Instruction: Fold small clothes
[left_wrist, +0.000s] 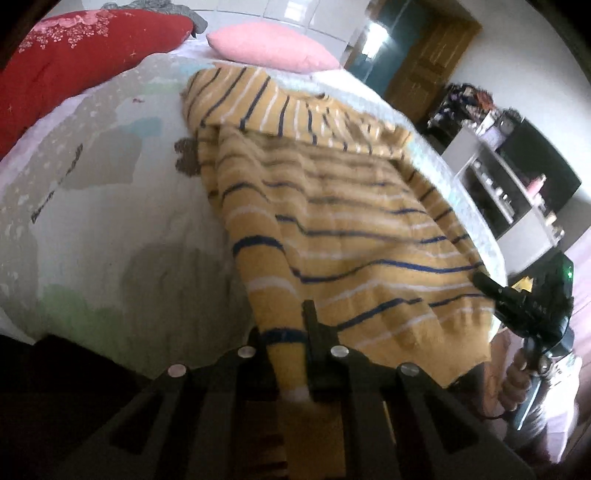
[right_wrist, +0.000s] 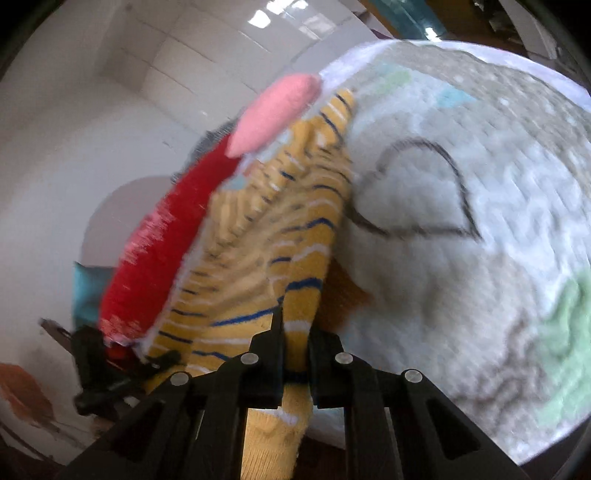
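Note:
A small mustard-yellow sweater (left_wrist: 332, 206) with navy and white stripes lies on the bed, its upper part with the sleeves folded over the body. My left gripper (left_wrist: 286, 328) is shut on the sweater's near hem corner. My right gripper (right_wrist: 295, 332) is shut on the opposite hem corner of the sweater (right_wrist: 273, 236), and it also shows in the left wrist view (left_wrist: 517, 299) at the garment's right edge. The hem is held slightly lifted off the bed.
The bed has a pale printed cover (left_wrist: 92, 192) (right_wrist: 461, 192). A red quilt (left_wrist: 62, 62) and a pink pillow (left_wrist: 269, 44) lie at the bed's head. A white shelf unit (left_wrist: 509, 184) and a wooden door (left_wrist: 428, 62) stand past the bed's right side.

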